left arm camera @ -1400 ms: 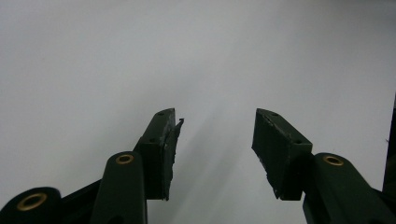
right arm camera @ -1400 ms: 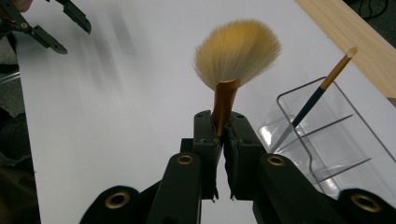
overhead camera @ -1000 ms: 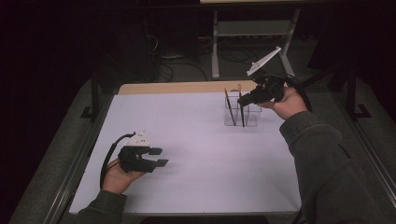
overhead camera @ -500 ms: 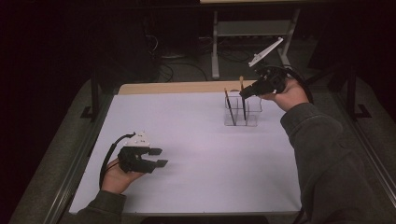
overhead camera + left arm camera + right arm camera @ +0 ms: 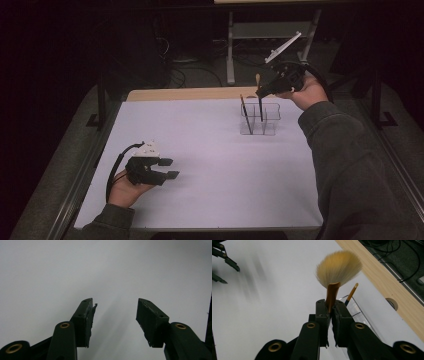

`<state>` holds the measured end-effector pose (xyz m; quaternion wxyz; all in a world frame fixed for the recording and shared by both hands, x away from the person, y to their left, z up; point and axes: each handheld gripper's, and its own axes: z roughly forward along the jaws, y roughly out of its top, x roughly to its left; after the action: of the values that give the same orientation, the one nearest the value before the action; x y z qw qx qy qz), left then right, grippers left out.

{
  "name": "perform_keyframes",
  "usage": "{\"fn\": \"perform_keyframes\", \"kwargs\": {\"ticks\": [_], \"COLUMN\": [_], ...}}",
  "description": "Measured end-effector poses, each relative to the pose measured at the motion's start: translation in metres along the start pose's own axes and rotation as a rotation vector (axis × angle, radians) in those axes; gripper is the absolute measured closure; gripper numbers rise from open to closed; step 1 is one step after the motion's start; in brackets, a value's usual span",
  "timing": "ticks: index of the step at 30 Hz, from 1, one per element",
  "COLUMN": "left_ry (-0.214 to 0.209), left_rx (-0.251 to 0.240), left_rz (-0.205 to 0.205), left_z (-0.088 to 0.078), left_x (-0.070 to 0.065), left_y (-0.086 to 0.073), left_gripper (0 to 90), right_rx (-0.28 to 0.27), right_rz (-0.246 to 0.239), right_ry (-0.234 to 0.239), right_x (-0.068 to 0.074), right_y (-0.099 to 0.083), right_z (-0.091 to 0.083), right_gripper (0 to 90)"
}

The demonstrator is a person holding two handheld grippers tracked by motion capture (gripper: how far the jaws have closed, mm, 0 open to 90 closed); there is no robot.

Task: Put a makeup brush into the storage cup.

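At 1 o'clock on the surface (image 5: pixel 210 200): right gripper (image 5: pixel 261 91) holds a brush (image 5: pixel 336 275) upright over a clear organiser (image 5: pixel 260 120).
Brush location: handle tip down inside the organiser's back compartment, bristle head up above the jaws; whether the tip touches the bottom, cannot tell.
Second brush (image 5: pixel 245 114): leans in the organiser's left compartment, apart from the held one.
Right jaws: clamped tight on the brush's copper ferrule, just under the tuft.
Left gripper (image 5: pixel 167 168): at 7 o'clock, well apart from the organiser, low over the bare surface.
Left jaws: about half open, nothing between them.
Handling, brush: looks light, thin stiff handle, smooth and probably slippery; bristles soft and splay easily.
Where to grip: ferrule or upper handle, as now; never on the tuft, which would crush.
Handling, organiser: clear thin plastic, likely light, could tip or slide if the handle snags a wall.
Right hand pose: forearm comes in from 5 o'clock, wrist cocked, gripper pointing toward 9 o'clock and slightly down, brush near vertical.
Left hand pose: palm under the gripper, jaws pointing toward 3 o'clock, roughly level.
Judged step: brush going in or out of the organiser; direction not clear.
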<state>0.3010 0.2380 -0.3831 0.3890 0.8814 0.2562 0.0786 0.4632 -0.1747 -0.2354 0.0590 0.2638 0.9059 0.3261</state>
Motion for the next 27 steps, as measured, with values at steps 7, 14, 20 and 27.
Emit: {"fn": "perform_keyframes", "kwargs": {"ticks": [7,14,20,27], "left_ry": [-0.002,-0.002,0.0,0.003], "left_rx": [-0.005,-0.006,0.0,-0.005], "left_rz": [-0.011,-0.01,-0.012,-0.02], "left_z": [-0.001,0.0,0.001,0.001], "left_x": [0.001,0.0,0.0,0.001], "left_y": [-0.001,-0.001,-0.001,-0.002], "left_gripper": [46.4,46.1,46.1,45.0], "right_rx": [-0.001,-0.004,-0.013,-0.018], "right_rz": [0.006,0.031,0.061,0.089], "right_ry": [-0.01,-0.028,-0.042,-0.05], "right_x": [-0.006,-0.015,-0.028,-0.036], "right_y": [0.007,0.011,0.009,0.007], "right_z": [0.002,0.003,0.003,0.007], "right_gripper": [82.6,82.6,82.5,82.6]}}
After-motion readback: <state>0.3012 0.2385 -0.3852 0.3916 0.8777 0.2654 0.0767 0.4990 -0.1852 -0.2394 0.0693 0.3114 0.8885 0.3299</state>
